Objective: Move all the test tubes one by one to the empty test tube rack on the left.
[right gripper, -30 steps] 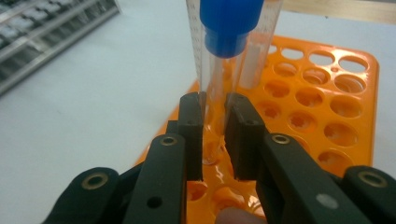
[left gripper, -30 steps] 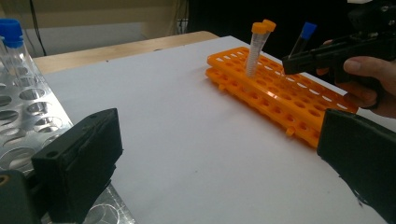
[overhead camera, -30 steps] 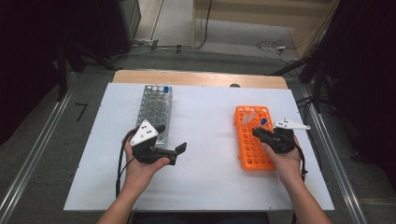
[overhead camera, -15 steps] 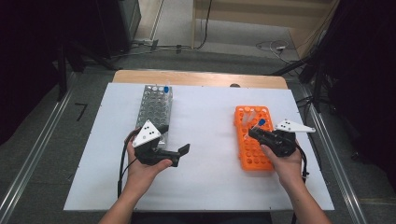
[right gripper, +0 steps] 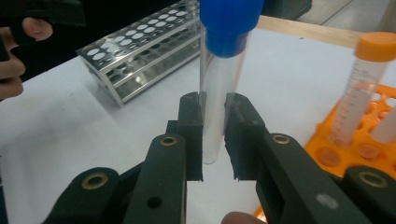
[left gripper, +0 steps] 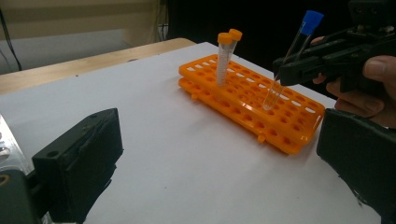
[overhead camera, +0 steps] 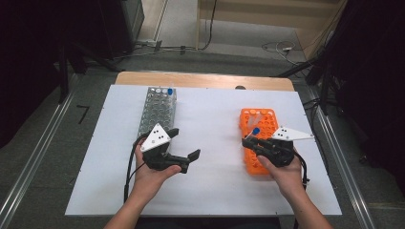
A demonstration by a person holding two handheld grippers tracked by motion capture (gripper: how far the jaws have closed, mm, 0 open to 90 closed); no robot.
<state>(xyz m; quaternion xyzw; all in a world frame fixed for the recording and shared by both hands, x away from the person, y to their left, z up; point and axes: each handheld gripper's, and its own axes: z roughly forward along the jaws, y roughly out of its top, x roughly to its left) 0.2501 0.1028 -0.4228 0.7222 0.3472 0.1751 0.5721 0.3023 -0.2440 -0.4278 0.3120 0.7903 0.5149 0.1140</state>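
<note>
Right gripper (right gripper: 214,135) clamps one blue-capped tube (right gripper: 223,70); left gripper (overhead camera: 184,149) gapes; two racks.

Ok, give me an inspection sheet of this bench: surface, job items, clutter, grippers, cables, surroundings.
Surface: white sheet over a wooden table.
Job's things: blue-capped clear tube, held just above the orange tube rack; two orange-capped tubes stand in that rack; a metal tube rack holds a blue-capped tube at its far end.
Clutter: nothing seen.
Grippers: right gripper, fingers clamped on the clear tube; left gripper open, holding nothing.
Cables: black cable from the left gripper; loose leads on the floor behind.
Surroundings: grey floor, metal rails along both sides, dark equipment beyond.
</note>
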